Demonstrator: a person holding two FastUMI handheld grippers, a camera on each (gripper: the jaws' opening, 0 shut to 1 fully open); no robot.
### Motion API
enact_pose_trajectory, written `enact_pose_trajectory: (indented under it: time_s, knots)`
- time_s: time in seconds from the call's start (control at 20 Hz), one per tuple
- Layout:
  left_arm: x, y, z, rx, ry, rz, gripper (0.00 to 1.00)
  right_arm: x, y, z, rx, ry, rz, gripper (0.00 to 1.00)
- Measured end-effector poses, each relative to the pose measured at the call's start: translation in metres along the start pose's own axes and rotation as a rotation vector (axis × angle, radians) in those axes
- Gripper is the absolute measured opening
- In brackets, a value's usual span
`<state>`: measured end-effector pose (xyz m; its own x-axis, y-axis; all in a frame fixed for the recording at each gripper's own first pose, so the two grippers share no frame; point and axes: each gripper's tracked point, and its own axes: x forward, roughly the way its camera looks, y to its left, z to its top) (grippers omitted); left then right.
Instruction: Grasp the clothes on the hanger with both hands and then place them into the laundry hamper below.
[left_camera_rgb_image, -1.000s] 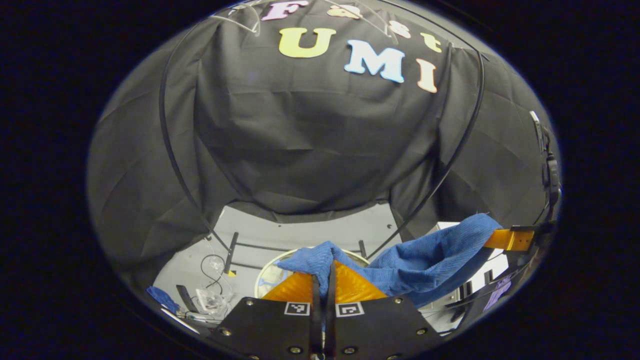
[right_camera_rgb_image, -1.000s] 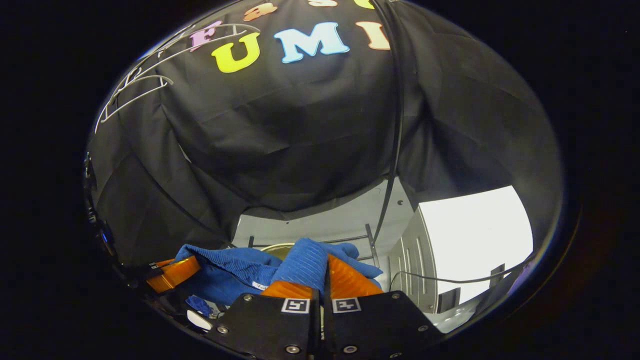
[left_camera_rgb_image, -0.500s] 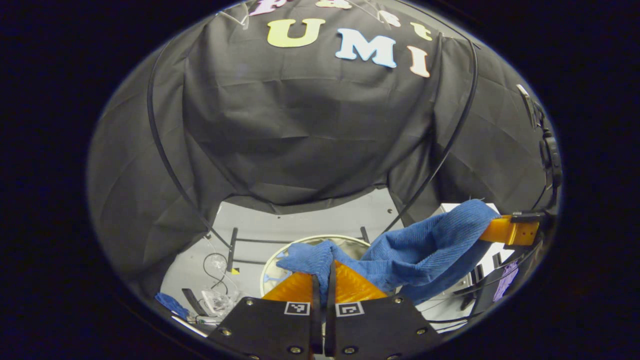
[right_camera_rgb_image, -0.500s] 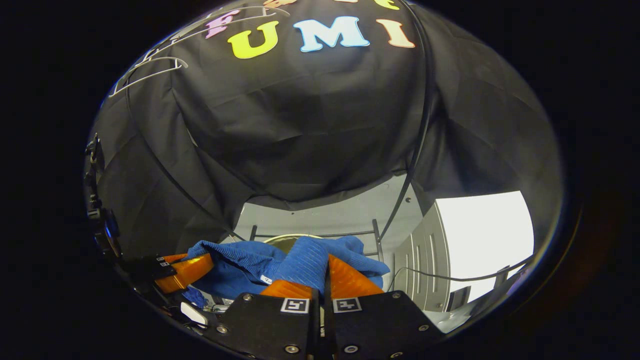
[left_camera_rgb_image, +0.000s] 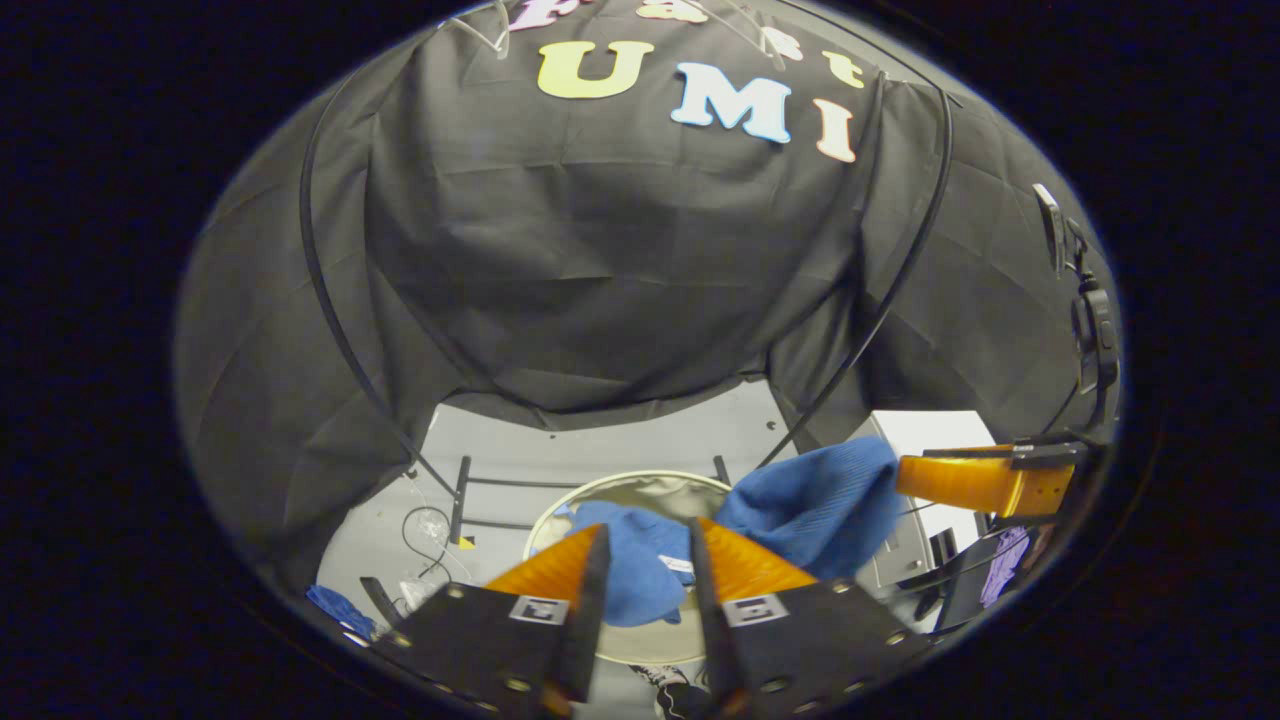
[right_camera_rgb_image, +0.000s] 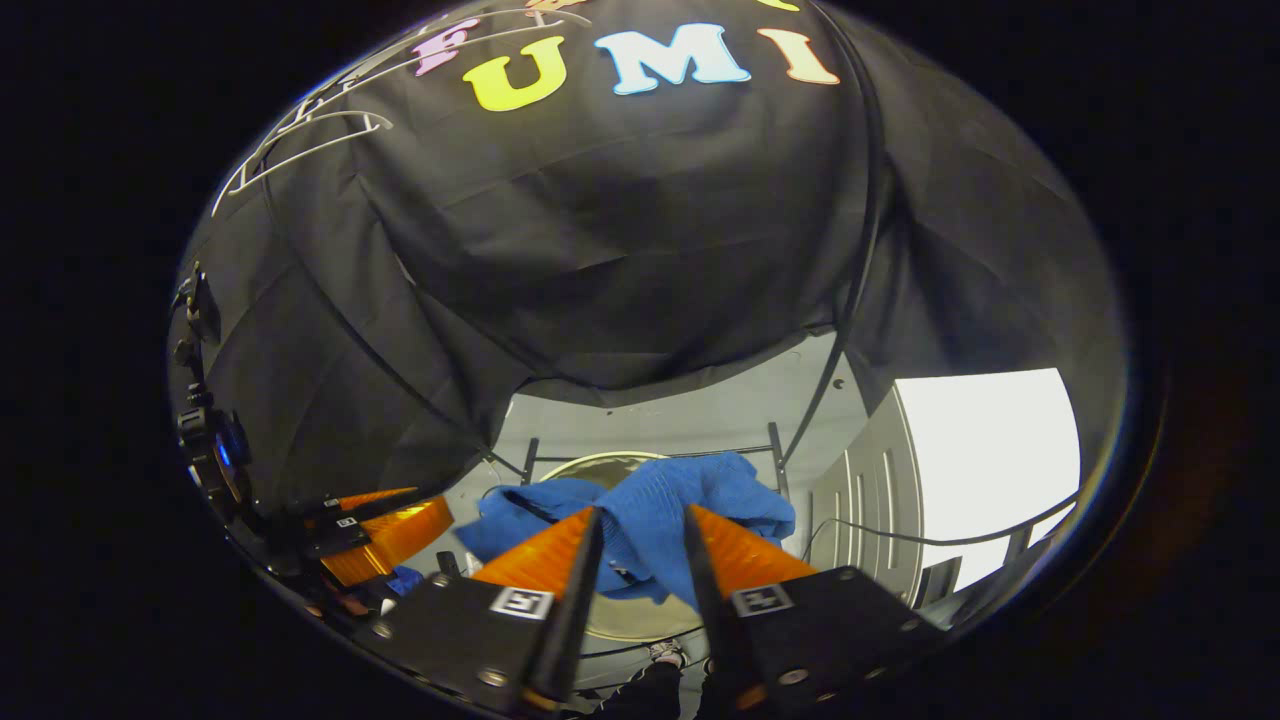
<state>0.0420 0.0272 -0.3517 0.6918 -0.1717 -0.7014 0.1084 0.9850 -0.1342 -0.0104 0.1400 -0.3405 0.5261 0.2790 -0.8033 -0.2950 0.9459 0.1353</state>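
Soft blue ribbed knit garment (left_camera_rgb_image: 640, 570) over the round cream hamper (left_camera_rgb_image: 620, 490).
Both left tongs (left_camera_rgb_image: 645, 560) and right tongs (right_camera_rgb_image: 640, 545) stood released; limp, light cloth, best pinched at a fold.

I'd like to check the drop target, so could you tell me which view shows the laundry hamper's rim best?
The left gripper view: the laundry hamper shows most of its round rim there. In the right gripper view the blue garment covers much of the hamper.

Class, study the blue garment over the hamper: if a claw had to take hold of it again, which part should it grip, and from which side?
Grip the raised bunched fold at the top of the blue garment, coming down from above. It humps over the hamper, giving open fingers a thick ridge to straddle, while the lower edges droop inside the rim.
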Motion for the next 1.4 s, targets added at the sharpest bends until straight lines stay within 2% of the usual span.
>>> enact_pose_trajectory:
  time_s: [0.1, 0.15, 0.25, 0.35, 0.6, 0.65, 0.7, 0.9, 1.0, 1.05, 1.15, 1.2, 1.3, 1.35, 1.4]
  knots:
    - [-0.019, 0.007, 0.015, 0.031, -0.031, 0.034, 0.75, -0.011, -0.001, 0.012, 0.002, -0.036, -0.009, 0.88]
    - [-0.026, 0.010, 0.023, 0.047, -0.046, 0.052, 0.95, -0.017, -0.002, 0.021, 0.006, -0.055, -0.018, 0.96]
    - [-0.044, 0.007, 0.041, 0.071, -0.088, 0.073, 0.96, -0.034, -0.005, 0.045, 0.030, -0.114, -0.033, 0.95]
    - [-0.065, 0.004, 0.070, 0.077, -0.151, 0.084, 0.91, -0.056, -0.005, 0.081, 0.037, -0.215, -0.046, 0.95]
    - [-0.126, -0.004, 0.168, 0.041, -0.358, 0.080, 0.96, -0.130, -0.012, 0.171, 0.026, -0.483, -0.100, 0.95]
    - [-0.139, -0.003, 0.189, 0.035, -0.410, 0.079, 0.96, -0.144, -0.014, 0.186, 0.031, -0.530, -0.113, 0.91]
    - [-0.153, -0.004, 0.213, 0.038, -0.459, 0.079, 0.96, -0.157, -0.016, 0.199, 0.034, -0.575, -0.123, 0.95]
    - [-0.215, -0.007, 0.277, 0.080, -0.638, 0.109, 0.95, -0.208, -0.017, 0.230, 0.017, -0.724, -0.178, 0.95]
    - [-0.245, -0.018, 0.288, 0.114, -0.694, 0.094, 0.95, -0.233, -0.011, 0.240, -0.018, -0.790, -0.168, 0.95]
    - [-0.253, -0.021, 0.293, 0.127, -0.717, 0.097, 0.95, -0.245, -0.008, 0.244, -0.037, -0.819, -0.166, 0.91]
    - [-0.270, -0.029, 0.296, 0.127, -0.769, 0.100, 0.95, -0.264, -0.005, 0.255, -0.067, -0.894, -0.182, 1.00]
    - [-0.278, -0.032, 0.298, 0.125, -0.791, 0.102, 0.95, -0.270, -0.006, 0.260, -0.077, -0.921, -0.203, 0.95]
    - [-0.291, -0.032, 0.300, 0.125, -0.828, 0.129, 0.94, -0.283, -0.008, 0.261, -0.074, -0.952, -0.237, 0.95]
    - [-0.295, -0.030, 0.298, 0.119, -0.845, 0.144, 0.94, -0.287, -0.008, 0.261, -0.063, -0.967, -0.236, 0.95]
    - [-0.296, -0.031, 0.297, 0.111, -0.856, 0.151, 0.93, -0.291, -0.005, 0.259, -0.055, -0.983, -0.233, 0.91]
